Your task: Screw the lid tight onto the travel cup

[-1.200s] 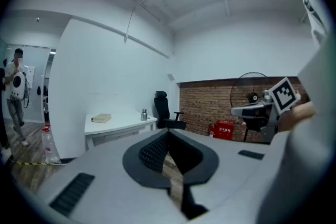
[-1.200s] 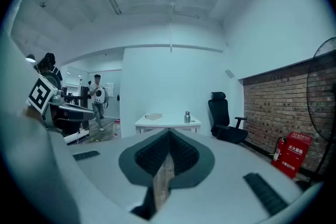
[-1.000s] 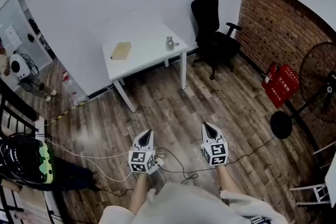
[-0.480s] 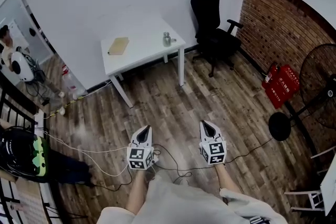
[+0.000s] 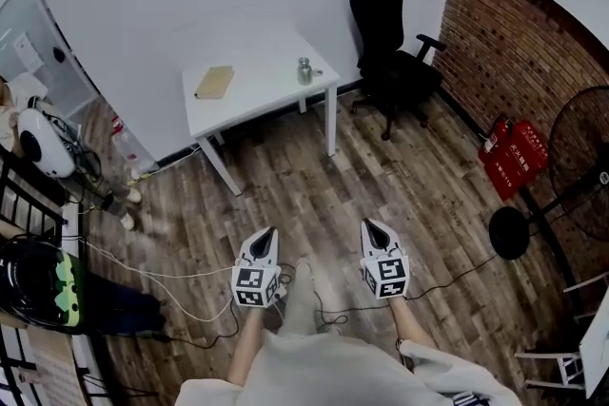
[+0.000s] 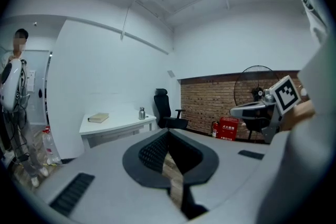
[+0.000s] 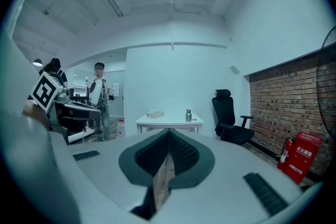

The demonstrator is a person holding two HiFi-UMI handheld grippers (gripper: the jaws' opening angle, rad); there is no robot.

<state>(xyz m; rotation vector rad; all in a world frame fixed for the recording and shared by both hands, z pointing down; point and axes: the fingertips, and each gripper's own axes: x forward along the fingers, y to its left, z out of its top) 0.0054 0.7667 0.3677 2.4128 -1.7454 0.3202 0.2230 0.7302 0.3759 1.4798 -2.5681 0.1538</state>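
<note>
Well away from the desk (image 5: 249,100), the left tongs (image 5: 265,232) and right tongs (image 5: 369,224) are both closed, empty; the steel travel cup (image 5: 304,70) stands at the desk's right end.

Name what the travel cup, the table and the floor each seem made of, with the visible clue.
Travel cup: probably metal, from its grey dull sheen; too small to be sure.
Table: smooth matt white top and legs, perhaps painted or laminated board.
Floor: brown planks with grain streaks; wood or laminate, unclear.
</note>
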